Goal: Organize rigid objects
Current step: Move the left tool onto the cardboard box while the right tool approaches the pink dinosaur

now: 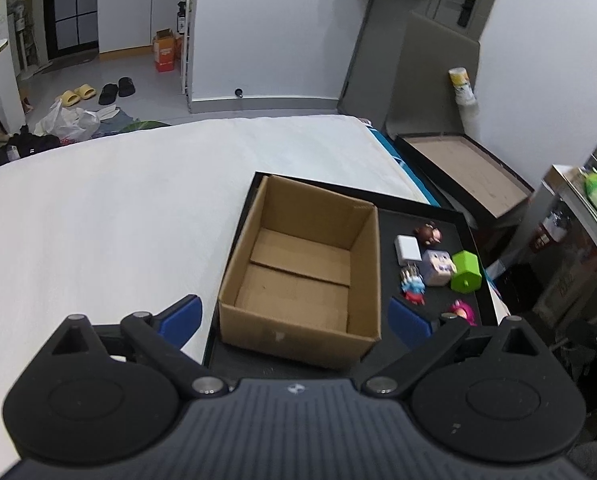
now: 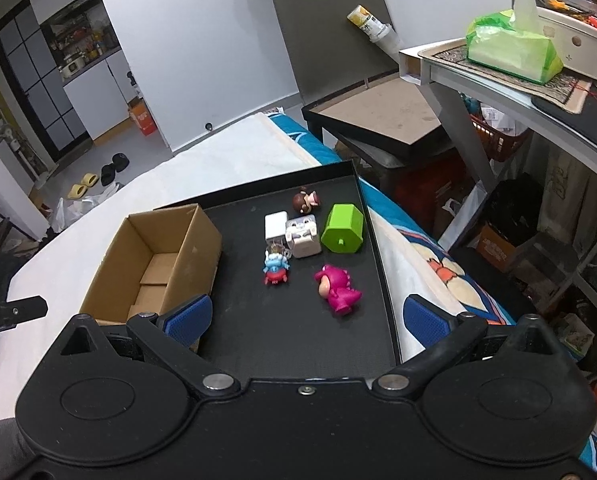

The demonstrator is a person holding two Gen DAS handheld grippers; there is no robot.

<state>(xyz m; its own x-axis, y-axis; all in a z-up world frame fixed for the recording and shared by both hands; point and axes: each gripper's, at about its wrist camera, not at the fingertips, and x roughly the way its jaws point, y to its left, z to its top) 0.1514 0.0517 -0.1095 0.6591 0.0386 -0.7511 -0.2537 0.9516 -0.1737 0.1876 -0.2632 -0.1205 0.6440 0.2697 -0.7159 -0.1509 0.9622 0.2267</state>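
An open, empty cardboard box stands on the left part of a black tray. On the tray's right part lie small toys: a pink figure, a blue and red figure, a white cube, a white charger, a green block and a brown-haired figure. My left gripper is open and empty above the box's near edge. My right gripper is open and empty above the tray's near part.
The tray rests on a white mattress with a blue patterned sheet at its right edge. A low black table stands beyond. A desk with a green tissue pack is at the right. Shoes and bags lie on the floor at far left.
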